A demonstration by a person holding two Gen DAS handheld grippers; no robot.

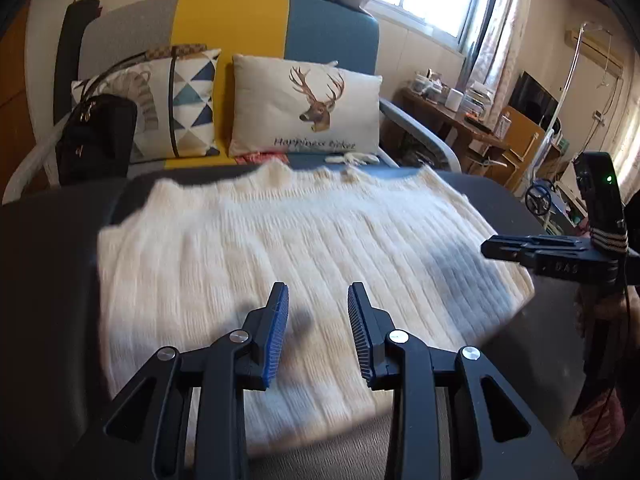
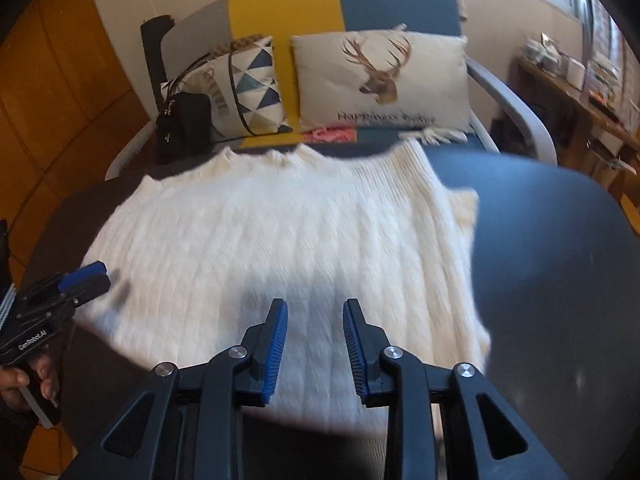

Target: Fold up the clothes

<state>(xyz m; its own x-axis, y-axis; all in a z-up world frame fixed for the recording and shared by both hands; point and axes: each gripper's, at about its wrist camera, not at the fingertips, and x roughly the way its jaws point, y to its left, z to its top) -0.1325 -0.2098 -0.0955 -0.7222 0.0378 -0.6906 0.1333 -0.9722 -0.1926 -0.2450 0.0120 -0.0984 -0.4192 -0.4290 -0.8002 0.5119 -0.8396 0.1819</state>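
A deer cushion (image 1: 306, 108) and black bag (image 1: 96, 138) sit on the sofa (image 1: 232, 20) behind the white sweater (image 1: 280, 240). Left gripper (image 1: 318, 300) and right gripper (image 2: 315, 316) hover over it, jaws apart, empty.

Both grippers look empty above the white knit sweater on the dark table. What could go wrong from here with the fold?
1. The white knit sweater reaches the table's far edge by the sofa, so a pull that way might drag it off.
2. A knit flap sticks out at the right side; the fold may end uneven.
3. The left gripper and right gripper are open over thick knit and may pinch several layers.
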